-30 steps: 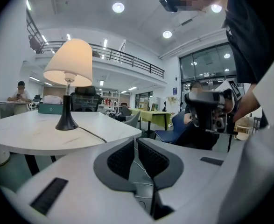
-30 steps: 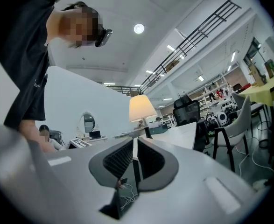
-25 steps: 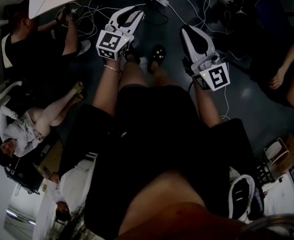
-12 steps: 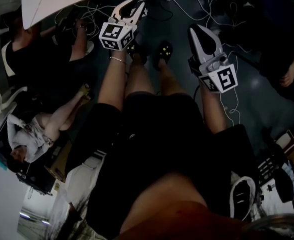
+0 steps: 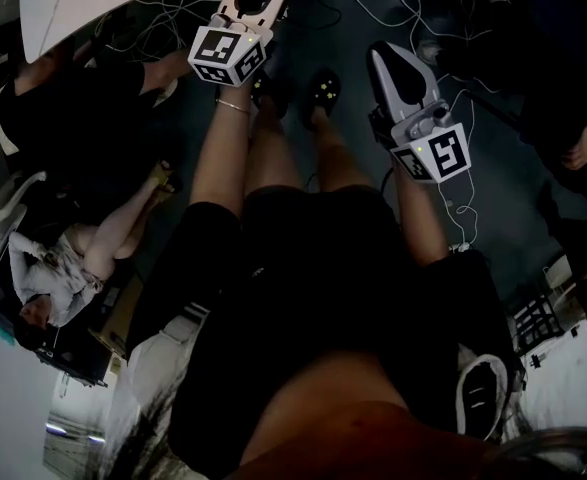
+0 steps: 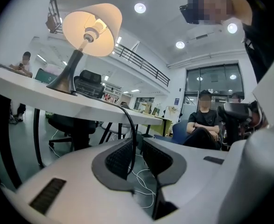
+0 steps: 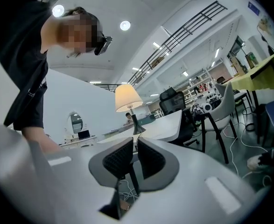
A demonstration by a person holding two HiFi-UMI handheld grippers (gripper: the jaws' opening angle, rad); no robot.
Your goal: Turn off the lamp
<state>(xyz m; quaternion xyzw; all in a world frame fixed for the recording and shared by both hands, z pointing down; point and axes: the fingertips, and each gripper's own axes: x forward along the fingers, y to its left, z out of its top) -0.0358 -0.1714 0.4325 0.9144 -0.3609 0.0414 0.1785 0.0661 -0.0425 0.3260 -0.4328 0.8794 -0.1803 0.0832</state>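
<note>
Stretching out past the person's knees in the head view, both forearms hold their grippers roughly level, marker cubes facing up. The left gripper (image 6: pixel 137 143) has its jaws a narrow gap apart. A thin black cable (image 6: pixel 131 125) hanging from the white tabletop (image 6: pixel 29 94) lines up with that gap, though I cannot tell whether it lies between the pads. The lit lamp with a cream conical shade and grey metal stem (image 6: pixel 91 27) stands on the table, above and left of this claw. The right gripper (image 7: pixel 133 143) has its jaws pressed together and empty, with the lamp straight beyond their tips.
</note>
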